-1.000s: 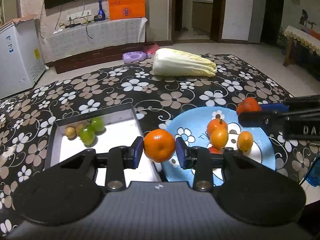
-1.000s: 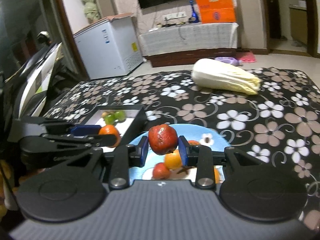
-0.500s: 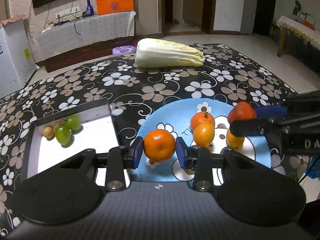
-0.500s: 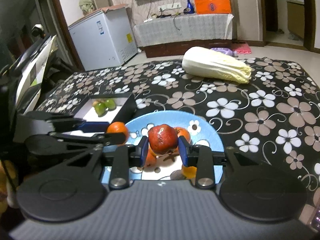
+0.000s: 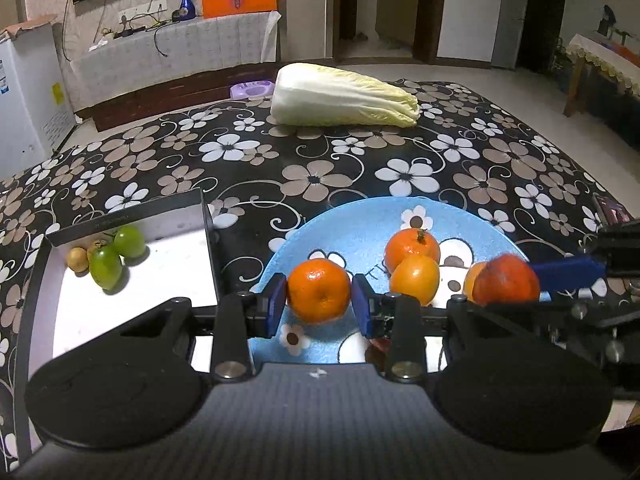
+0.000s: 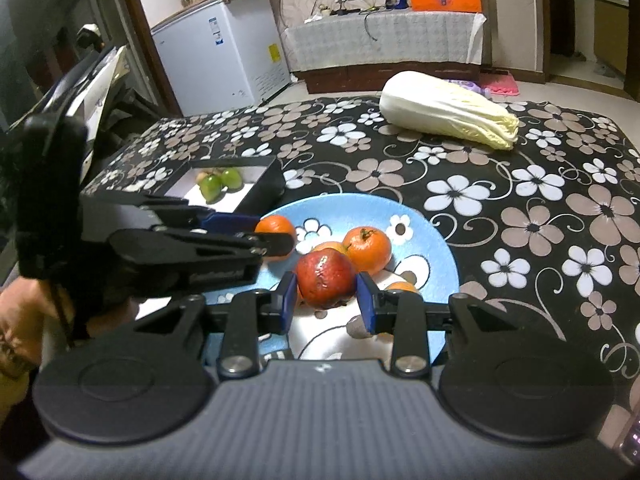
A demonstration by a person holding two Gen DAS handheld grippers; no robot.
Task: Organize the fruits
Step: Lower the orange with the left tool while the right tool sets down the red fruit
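Both fruits held over plate (image 5: 360,220): left hand-held gripper (image 5: 319,307) clamps orange (image 5: 319,291), right hand-held gripper (image 6: 326,298) clamps red fruit (image 6: 326,279); next, lower and release.

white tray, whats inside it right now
Inside the white tray: two green fruits and a small tan one in the far corner. Its near end is hidden behind the left claw.

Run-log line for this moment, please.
left gripper: shut on orange | right gripper: shut on red fruit | both over blue plate | green fruits in tray
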